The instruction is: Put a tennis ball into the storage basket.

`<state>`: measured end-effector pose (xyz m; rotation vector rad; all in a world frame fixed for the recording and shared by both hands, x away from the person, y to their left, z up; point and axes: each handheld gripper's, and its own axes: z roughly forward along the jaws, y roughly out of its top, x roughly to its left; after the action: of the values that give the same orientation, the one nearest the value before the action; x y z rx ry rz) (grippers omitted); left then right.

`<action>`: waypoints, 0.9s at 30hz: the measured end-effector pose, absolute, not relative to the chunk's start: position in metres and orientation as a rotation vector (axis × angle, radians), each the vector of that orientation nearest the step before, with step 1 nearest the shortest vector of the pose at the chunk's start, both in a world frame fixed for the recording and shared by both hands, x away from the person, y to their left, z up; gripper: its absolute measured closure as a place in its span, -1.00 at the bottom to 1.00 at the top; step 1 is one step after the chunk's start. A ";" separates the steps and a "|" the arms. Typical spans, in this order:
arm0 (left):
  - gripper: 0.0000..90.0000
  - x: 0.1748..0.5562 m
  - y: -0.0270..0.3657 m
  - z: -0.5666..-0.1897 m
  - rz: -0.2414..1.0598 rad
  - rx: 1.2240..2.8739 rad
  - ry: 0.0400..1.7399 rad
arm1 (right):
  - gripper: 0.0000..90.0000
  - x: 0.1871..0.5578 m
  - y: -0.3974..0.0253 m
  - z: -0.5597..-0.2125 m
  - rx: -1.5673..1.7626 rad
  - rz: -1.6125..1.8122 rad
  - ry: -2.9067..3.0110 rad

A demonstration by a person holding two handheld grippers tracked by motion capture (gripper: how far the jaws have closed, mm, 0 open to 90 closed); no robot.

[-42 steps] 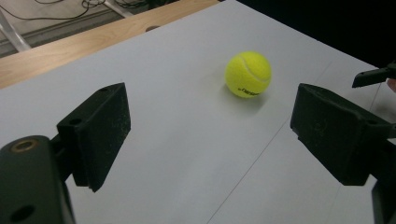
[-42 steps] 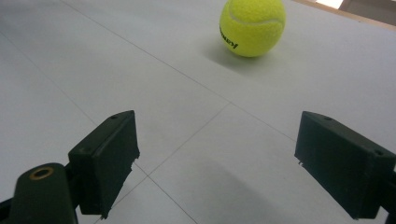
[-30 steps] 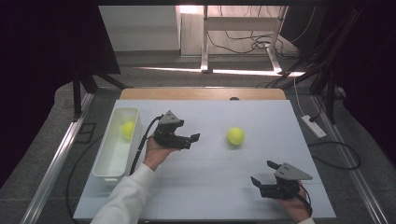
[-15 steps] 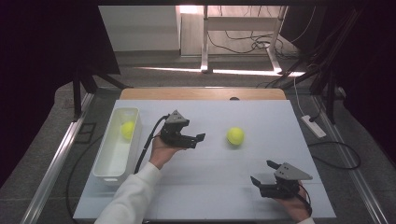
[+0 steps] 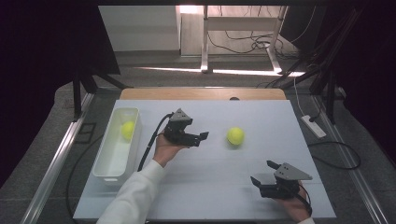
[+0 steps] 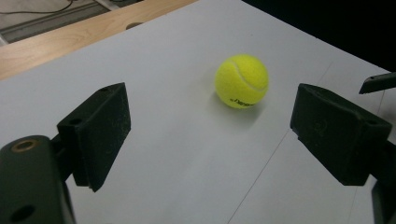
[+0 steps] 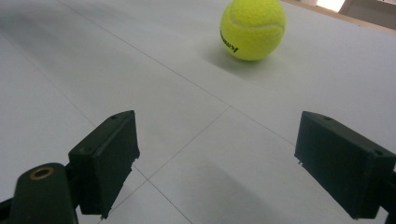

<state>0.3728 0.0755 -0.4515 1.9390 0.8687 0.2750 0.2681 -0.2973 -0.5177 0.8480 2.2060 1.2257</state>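
Observation:
A yellow tennis ball (image 5: pixel 235 136) lies on the white table top right of centre; it lies ahead of the jaws as the ball (image 6: pixel 241 80) in the left gripper view and the ball (image 7: pixel 252 29) in the right gripper view. My left gripper (image 5: pixel 201 137) is open just left of that ball, jaws pointing at it, nothing between them (image 6: pixel 210 135). My right gripper (image 5: pixel 264 171) is open near the front right edge, empty (image 7: pixel 217 163). A second yellow ball (image 5: pixel 128 130) sits inside the white bin (image 5: pixel 105 169) at the left.
The white table top (image 5: pixel 215 186) has a wooden strip (image 5: pixel 201 94) along its far edge. A power strip (image 5: pixel 314 126) and cables lie off the table's right side. Metal rails run along both sides of the table.
My left gripper has moved right, from beside the bin toward the ball on the table. The right gripper and both balls have stayed put.

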 end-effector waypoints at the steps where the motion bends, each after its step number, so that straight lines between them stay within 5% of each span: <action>1: -0.71 0.373 0.075 -0.452 0.274 1.939 0.868 | -0.71 0.268 -0.297 -0.518 0.848 1.225 2.206; 27: -0.71 0.380 0.059 -0.452 0.263 1.950 0.852 | -0.71 0.266 -0.299 -0.518 0.849 1.221 2.203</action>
<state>0.3796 0.0589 -0.4521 1.9504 0.8519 0.2634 0.2663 -0.2987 -0.5175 0.8486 2.2035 1.2213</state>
